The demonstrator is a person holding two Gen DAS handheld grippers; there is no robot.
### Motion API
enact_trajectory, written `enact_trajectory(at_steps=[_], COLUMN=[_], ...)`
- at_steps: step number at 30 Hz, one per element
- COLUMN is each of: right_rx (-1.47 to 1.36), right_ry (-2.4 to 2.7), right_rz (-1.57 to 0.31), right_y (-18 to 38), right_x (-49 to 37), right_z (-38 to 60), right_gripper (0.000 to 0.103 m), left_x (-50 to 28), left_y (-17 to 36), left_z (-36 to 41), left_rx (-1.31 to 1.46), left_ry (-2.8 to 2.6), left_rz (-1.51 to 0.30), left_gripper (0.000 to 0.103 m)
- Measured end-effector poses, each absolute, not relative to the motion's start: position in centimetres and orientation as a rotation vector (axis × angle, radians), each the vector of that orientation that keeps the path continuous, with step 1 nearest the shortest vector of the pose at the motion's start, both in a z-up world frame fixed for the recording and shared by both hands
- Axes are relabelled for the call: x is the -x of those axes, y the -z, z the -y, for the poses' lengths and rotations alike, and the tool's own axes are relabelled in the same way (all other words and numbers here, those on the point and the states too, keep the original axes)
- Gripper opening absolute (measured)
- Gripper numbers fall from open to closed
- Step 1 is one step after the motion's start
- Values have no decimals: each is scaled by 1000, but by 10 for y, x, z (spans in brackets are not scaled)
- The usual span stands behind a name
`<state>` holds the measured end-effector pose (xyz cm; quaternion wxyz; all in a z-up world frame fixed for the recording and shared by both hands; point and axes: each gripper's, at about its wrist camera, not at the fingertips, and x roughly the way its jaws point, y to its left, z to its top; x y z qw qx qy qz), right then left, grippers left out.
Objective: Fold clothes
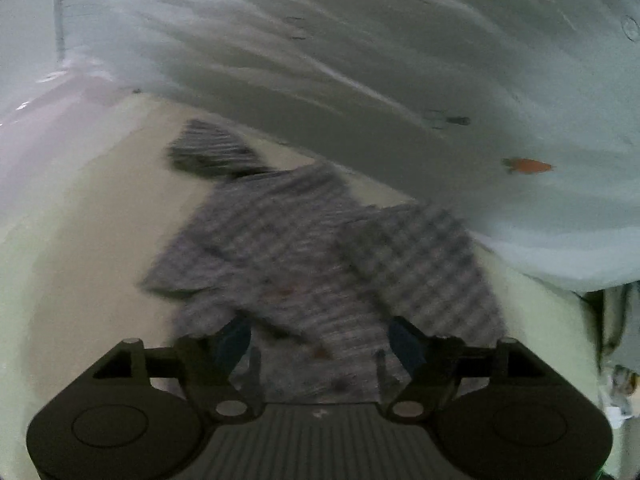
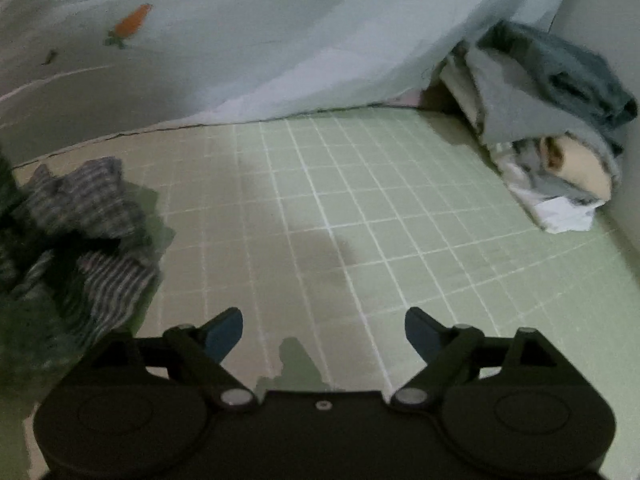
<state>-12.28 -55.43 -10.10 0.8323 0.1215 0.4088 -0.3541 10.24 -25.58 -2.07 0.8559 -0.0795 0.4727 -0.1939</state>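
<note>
Checked shirt [image 1: 320, 248], grey with fine woven lines and much blurred, lies spread just ahead of our left tool [image 1: 320, 336], its near hem passing between the spread blue-tipped fingers [image 1: 236, 340], which pinch nothing. From our right tool [image 2: 324, 332], also spread and empty, the same cloth [image 2: 88, 236] sits crumpled off to the left. Below is a pale green mat [image 2: 360, 220] ruled in white squares. Beyond hangs a thin pale sheet [image 2: 280, 40] bearing a small orange carrot print [image 2: 134, 22]. Far right sits a heap of folded clothes [image 2: 552, 120].
</note>
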Motion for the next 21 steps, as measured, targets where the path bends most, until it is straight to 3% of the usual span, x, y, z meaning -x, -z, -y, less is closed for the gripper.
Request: enact_trajectory(at_steps=[5, 11, 12, 14, 16, 21], right_rx=[-285, -350, -359, -375, -388, -459], right_ry=[673, 637, 632, 620, 608, 493], right_rz=[-875, -866, -864, -863, -859, -845], right_y=[112, 122, 123, 124, 123, 124], right_x=[95, 69, 67, 65, 63, 38], right_z=[571, 581, 581, 579, 576, 570], right_gripper=[89, 89, 89, 89, 89, 88], left_x=[-109, -118, -119, -120, -122, -120], left_y=[12, 22, 26, 34, 38, 36], left_z=[301, 347, 353, 357, 346, 297], left_rx=[192, 120, 96, 56, 80, 219], left_ry=[485, 494, 483, 450, 416, 376], left_rz=[-997, -1028, -1040, -1068, -1085, -1097], left_gripper=[84, 81, 78, 39, 18, 15])
